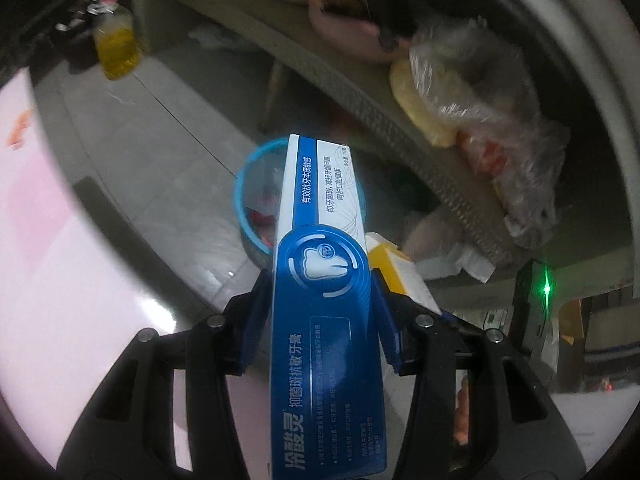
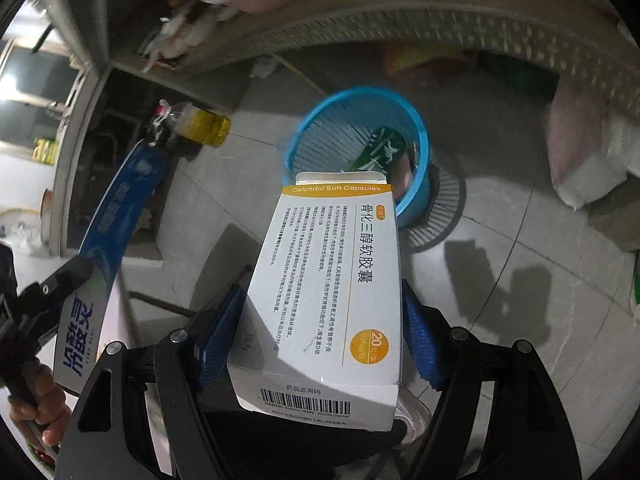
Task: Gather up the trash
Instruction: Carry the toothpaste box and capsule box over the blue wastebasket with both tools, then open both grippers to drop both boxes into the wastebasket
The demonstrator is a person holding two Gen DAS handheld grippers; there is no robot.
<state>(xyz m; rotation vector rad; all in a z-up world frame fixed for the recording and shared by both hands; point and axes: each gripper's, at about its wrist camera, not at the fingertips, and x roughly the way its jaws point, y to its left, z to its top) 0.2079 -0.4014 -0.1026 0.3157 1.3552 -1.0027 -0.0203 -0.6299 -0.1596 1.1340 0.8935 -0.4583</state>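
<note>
Left hand-held gripper: pinching a blue toothpaste box across its width, far end over the rim of the blue bin.
Right hand-held gripper: pinching a white pill box, its open flap just short of the bin.
Bin: upright on the tiled floor under a wicker shelf; a green packet leans inside it.
Beyond the bin: a bottle of yellow liquid stands on the floor.
Above the bin: plastic bags sit on the shelf.
Left edge, right view: a person's hand grips the left gripper's handle.
</note>
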